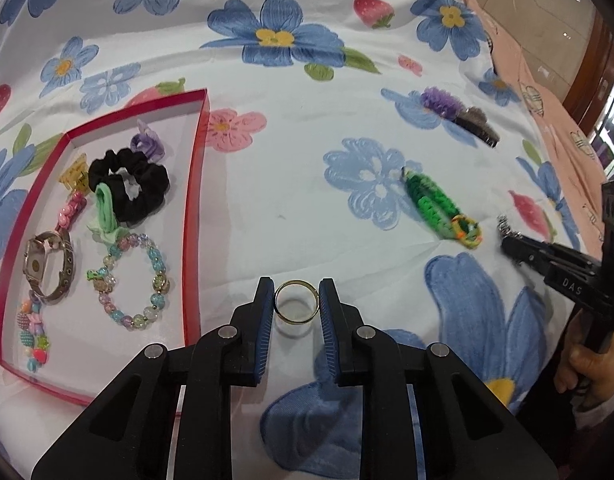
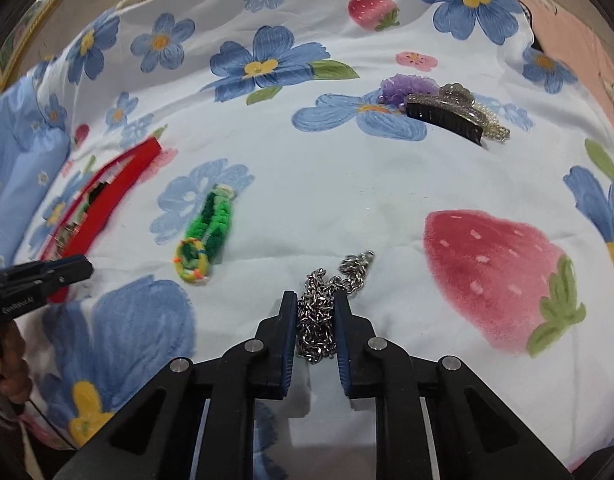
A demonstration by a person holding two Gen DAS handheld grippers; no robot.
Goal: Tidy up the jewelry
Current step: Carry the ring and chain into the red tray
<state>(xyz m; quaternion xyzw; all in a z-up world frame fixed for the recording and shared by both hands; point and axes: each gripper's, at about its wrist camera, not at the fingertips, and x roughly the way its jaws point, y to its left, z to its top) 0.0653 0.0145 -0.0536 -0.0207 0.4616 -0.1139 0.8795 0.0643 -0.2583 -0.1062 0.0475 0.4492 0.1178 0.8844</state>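
Note:
My left gripper (image 1: 297,294) is shut on a gold ring (image 1: 296,301), which stands on edge between the blue pads just right of the red box (image 1: 195,208). The box holds a black scrunchie (image 1: 129,184), a watch (image 1: 47,266), a beaded bracelet (image 1: 133,282) and several other hair pieces. My right gripper (image 2: 316,304) is shut on a bunched silver chain (image 2: 319,316) on the flowered cloth; part of the chain trails off to the right. The right gripper (image 1: 507,240) also shows at the right edge of the left wrist view.
A green woven bracelet (image 1: 441,210) (image 2: 205,236) lies between the two grippers. A purple flower piece (image 2: 405,88) and a dark hair claw (image 2: 447,114) lie farther back. A person's hand (image 1: 587,368) holds the right gripper's handle. Pink cloth (image 1: 547,92) borders the far right.

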